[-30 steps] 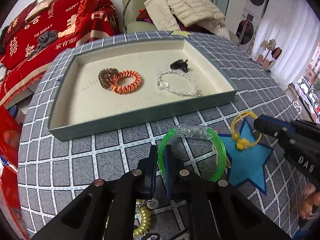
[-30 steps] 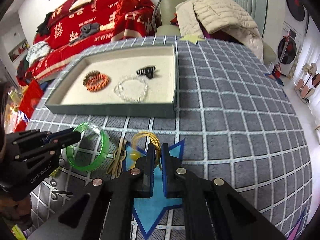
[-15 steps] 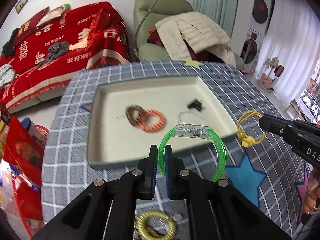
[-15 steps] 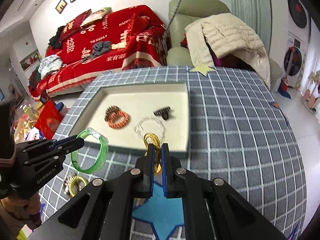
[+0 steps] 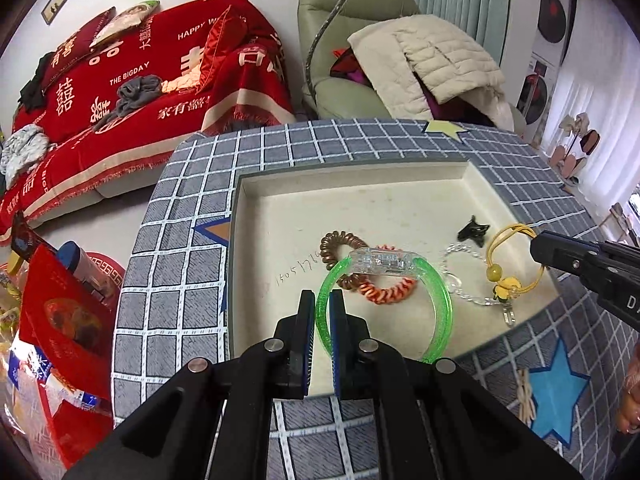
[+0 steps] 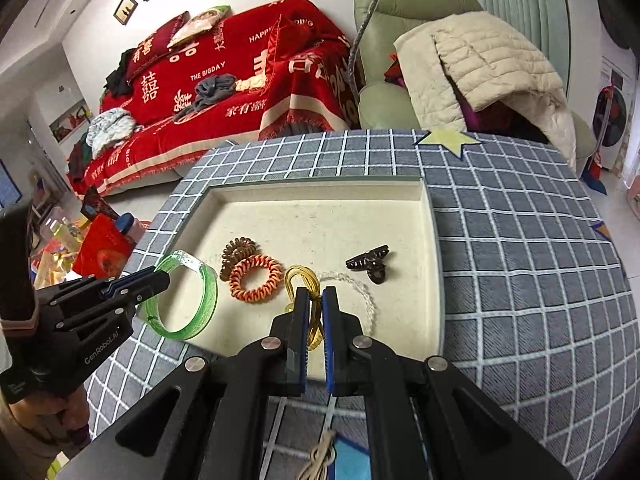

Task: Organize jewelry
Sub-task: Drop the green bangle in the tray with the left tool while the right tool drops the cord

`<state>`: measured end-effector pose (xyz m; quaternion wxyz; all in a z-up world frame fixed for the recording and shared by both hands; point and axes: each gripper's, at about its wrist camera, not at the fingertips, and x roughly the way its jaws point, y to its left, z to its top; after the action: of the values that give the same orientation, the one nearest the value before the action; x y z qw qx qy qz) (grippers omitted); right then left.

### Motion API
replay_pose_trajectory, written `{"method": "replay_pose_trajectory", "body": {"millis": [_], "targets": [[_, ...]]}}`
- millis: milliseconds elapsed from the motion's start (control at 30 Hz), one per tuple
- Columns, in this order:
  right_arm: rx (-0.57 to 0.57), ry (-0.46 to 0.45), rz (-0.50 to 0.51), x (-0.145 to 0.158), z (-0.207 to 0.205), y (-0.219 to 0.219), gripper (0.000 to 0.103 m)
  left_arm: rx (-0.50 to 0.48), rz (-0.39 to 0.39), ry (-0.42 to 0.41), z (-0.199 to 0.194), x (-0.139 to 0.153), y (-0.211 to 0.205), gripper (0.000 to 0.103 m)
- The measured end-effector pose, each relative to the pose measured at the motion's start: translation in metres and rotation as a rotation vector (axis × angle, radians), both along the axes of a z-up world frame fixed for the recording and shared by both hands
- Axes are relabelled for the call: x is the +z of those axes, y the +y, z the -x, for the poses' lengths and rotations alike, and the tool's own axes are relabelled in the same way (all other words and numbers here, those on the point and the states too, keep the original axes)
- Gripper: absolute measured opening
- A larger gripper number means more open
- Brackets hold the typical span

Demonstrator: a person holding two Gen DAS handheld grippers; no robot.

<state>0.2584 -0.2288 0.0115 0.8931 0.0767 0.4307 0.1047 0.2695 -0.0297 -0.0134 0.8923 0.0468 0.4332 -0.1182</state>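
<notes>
My left gripper (image 5: pixel 322 304) is shut on a green translucent bangle (image 5: pixel 440 304) and holds it above the front of the cream-lined tray (image 5: pixel 360 196). My right gripper (image 6: pixel 315 300) is shut on a yellow cord bracelet (image 6: pixel 298 274) with yellow beads (image 5: pixel 505 282), held above the tray's front right. In the tray lie a brown coil hair tie (image 6: pixel 238 251), an orange coil hair tie (image 6: pixel 253 279), a clear bead bracelet (image 6: pixel 366 300) and a black hair clip (image 6: pixel 370 264). The left gripper and bangle also show in the right wrist view (image 6: pixel 160 280).
The tray sits on a round table with a grey checked cloth (image 6: pixel 520 260). A blue star patch (image 5: pixel 556 390) and a beige tie (image 5: pixel 525 396) lie in front of the tray. A red-covered sofa (image 6: pixel 224 72) and a green armchair (image 6: pixel 400 12) stand behind; bags (image 5: pixel 60 320) are on the floor at left.
Both grippers have lifted their pieces off the table and carried them forward over the tray. The bangle and the yellow bracelet now hang above the tray's front part.
</notes>
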Motion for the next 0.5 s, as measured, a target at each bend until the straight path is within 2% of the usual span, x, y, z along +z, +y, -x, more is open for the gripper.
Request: {"method": "replay_pose_trajectory", "body": {"millis": [500], "targets": [[-0.077,0.078,0.023,-0.047,-0.034,-0.018,0.007,0.021,-0.035,0.051,-0.027,-0.035,-0.012,0.027]]}}
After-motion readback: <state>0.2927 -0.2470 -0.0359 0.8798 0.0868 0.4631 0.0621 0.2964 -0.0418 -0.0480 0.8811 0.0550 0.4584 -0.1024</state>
